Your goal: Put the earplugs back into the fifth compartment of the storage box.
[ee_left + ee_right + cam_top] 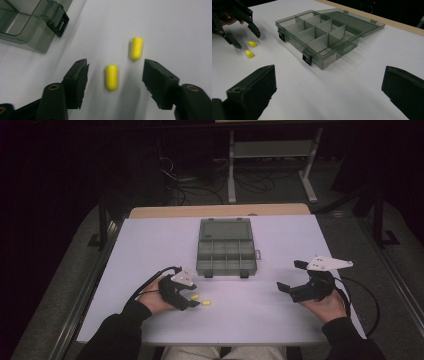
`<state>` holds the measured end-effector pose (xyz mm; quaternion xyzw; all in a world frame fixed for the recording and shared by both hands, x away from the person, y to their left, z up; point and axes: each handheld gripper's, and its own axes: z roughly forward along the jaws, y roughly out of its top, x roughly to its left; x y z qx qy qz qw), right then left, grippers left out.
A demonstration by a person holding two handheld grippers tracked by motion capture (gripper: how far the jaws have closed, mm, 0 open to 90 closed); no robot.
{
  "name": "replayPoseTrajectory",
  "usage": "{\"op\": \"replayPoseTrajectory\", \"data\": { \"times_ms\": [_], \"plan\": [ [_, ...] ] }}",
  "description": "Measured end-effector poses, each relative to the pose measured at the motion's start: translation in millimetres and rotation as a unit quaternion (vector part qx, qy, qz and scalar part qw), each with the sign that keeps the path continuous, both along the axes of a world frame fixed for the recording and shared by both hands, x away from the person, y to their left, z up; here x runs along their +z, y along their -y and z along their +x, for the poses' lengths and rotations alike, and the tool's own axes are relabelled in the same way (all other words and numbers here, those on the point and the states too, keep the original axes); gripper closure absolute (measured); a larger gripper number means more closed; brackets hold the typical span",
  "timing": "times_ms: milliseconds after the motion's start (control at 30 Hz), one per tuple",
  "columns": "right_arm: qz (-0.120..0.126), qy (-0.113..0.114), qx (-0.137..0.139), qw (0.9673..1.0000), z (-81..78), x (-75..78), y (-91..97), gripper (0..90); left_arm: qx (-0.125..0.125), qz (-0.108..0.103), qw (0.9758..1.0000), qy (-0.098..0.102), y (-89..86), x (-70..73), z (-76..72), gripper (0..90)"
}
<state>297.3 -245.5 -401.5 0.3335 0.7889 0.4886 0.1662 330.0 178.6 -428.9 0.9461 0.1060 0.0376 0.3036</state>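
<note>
Straddling the nearer yellow earplug (111,77), the left gripper (115,75) is keeping its jaws open, untouching; the right gripper's (329,92) jaws are gaping wide.

The tabletop (280,320) is a white rectangular surface with a wooden strip along its far edge. A grey translucent compartment box (226,255) lies open near the far middle, lid folded back flat. Two yellow earplugs (195,297) (206,302) lie just apart, nearer the left front.
</note>
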Motion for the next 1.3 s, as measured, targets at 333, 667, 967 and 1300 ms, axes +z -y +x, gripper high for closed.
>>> {"op": "replayPoseTrajectory", "data": {
  "times_ms": [333, 667, 967, 1300],
  "plan": [
    [0.001, 0.001, -0.003, 1.0, -0.2, 0.4, 0.2, 0.0, 0.013, 0.016, 0.9998, 0.006, 2.2, -0.3, 0.7, 63.1],
    [0.003, 0.004, -0.004, 1.0, -0.4, 1.2, 0.7, 0.0, 0.019, 0.02, 0.9996, -0.006, 0.7, -1.4, 3.5, 79.7],
    [0.003, 0.003, -0.005, 1.0, -0.7, 1.5, 1.1, 0.0, 0.027, 0.005, 0.9993, -0.024, -2.5, 6.4, 5.7, 81.1],
    [0.003, 0.002, -0.005, 1.0, -0.5, 1.0, 1.2, 0.0, 0.023, -0.011, 0.9993, -0.026, -3.0, 23.1, 6.5, 81.5]
  ]
}}
